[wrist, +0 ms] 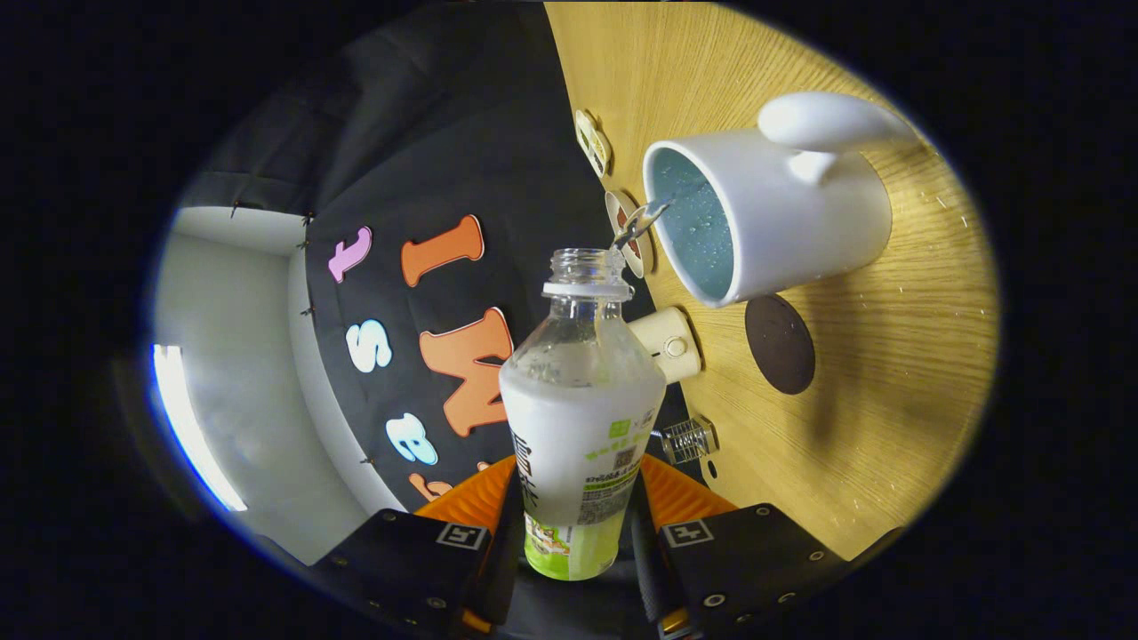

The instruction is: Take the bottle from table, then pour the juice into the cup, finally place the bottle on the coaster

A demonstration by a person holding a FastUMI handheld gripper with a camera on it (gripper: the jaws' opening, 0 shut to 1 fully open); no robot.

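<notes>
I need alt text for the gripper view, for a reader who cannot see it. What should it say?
The gripper holds an uncapped bottle between its two fingers, tilted so that a thin stream runs from its mouth into a white cup with a handle. The cup stands on a wooden table, with a dark round coaster beside it.

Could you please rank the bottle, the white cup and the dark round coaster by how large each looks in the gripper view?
1. White cup and bottle, held between the gripper fingers: too alike to rank, and the bottle's nearness inflates it.
2. Coaster, clearly smallest.
</notes>
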